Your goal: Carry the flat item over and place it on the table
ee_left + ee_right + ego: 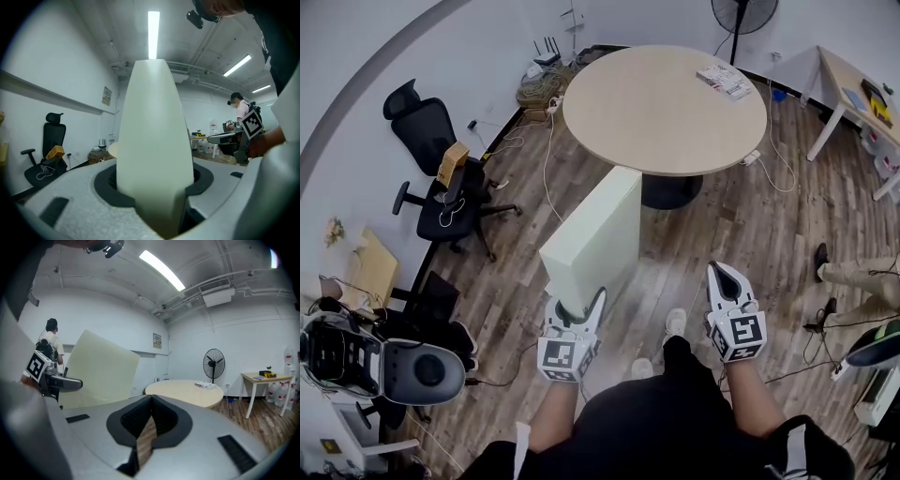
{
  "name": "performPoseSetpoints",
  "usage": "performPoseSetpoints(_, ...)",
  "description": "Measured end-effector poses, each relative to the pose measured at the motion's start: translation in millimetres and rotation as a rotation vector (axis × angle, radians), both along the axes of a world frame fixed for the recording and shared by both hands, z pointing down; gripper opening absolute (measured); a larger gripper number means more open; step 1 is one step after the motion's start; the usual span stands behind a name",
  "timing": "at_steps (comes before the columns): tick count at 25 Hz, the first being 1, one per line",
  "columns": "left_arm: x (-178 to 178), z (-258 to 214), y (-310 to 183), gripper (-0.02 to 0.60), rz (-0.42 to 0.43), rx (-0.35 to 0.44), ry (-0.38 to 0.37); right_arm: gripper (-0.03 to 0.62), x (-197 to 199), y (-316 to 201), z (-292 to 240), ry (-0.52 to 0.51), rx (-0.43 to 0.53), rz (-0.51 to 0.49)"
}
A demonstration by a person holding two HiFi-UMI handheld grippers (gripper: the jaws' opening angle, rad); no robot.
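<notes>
The flat item is a pale cream slab [592,236], held upright on its edge above the wooden floor, short of the round beige table [664,111]. My left gripper [577,317] is shut on the slab's near lower end. In the left gripper view the slab [154,140] fills the middle, wedged between the jaws. My right gripper [719,274] hangs to the right of the slab, shut and holding nothing. In the right gripper view its jaws [151,401] meet at the tips, and the slab [99,369] and the table [186,392] lie ahead.
Books [724,81] lie on the table's far right. Cables [546,159] trail on the floor left of the table. A black office chair [441,192] stands at left, a pedestal fan [742,14] behind the table, a small side table [861,94] at right, and a person's legs [853,274] nearby.
</notes>
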State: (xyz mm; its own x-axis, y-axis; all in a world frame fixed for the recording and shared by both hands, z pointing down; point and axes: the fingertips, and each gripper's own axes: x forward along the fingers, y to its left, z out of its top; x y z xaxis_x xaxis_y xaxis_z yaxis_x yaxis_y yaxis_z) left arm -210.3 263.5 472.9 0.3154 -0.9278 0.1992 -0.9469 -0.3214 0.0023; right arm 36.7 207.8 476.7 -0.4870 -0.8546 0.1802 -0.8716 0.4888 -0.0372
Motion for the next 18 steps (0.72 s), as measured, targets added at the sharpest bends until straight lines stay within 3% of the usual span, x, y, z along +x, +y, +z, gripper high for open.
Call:
performPoseSetpoints(13,30.2,10.4,-98.0,0.242,-0.013,-0.023,-0.033,-0.002,21.2,-102.8,9.2,-0.009,-0.011,-0.056)
performPoseSetpoints(18,42.6,12.9,-131.5,0.242,-0.014,-0.015,-0.053,-0.002,29.6,-142.9,14.7,-0.059,-0.018,-0.07)
